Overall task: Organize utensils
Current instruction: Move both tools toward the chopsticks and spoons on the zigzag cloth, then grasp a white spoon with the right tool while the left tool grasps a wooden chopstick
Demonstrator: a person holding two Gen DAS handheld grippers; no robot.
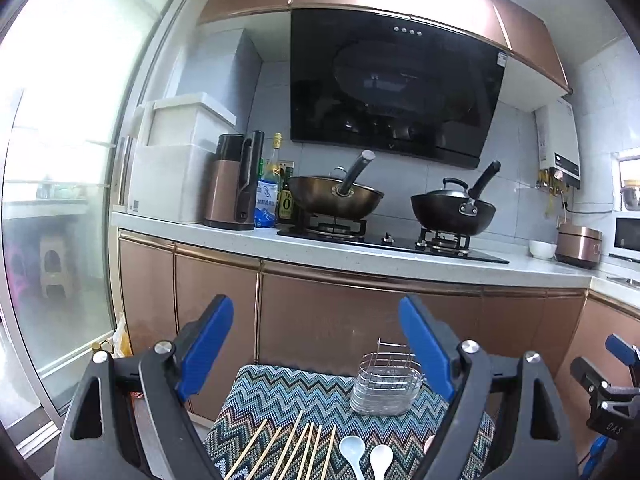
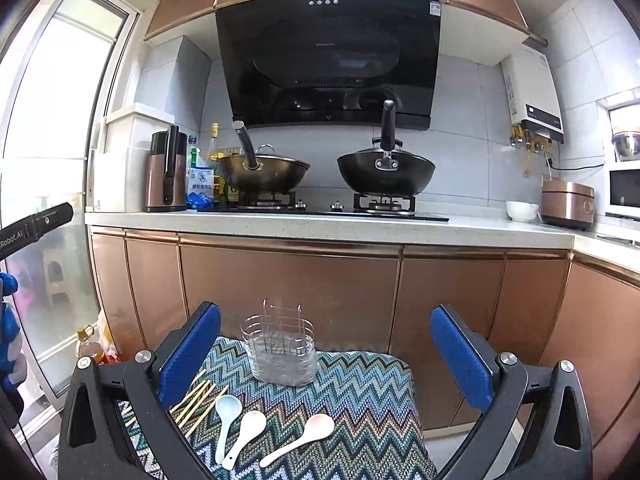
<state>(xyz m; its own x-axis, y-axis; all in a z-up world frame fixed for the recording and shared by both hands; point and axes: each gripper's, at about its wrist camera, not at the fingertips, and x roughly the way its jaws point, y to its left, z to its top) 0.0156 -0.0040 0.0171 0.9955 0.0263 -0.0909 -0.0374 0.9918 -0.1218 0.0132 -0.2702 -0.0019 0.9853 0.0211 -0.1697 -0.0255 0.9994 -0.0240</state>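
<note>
A copper-fronted kitchen counter runs the width of the room, its pale edge curving toward the right corner, with a black range hood above two woks on the hob. To the left a tall glass sliding door bounds the space. In front of the cabinet doors stands a small surface under a zigzag-patterned cloth, its far edge just short of the cabinets and open floor showing beyond its right edge.

Both tools hang above the near side of the cloth. The left gripper has its blue pads spread wide and holds nothing; the right gripper is likewise spread wide and empty.

Near the cloth's far edge sits a wire utensil holder, upright. Closer in, a row of bamboo chopsticks lies fanned at the left, near the cloth's left edge. Three white ceramic spoons lie beside them, bowls pointing toward the holder, apart from one another, with bare cloth to their right.
</note>
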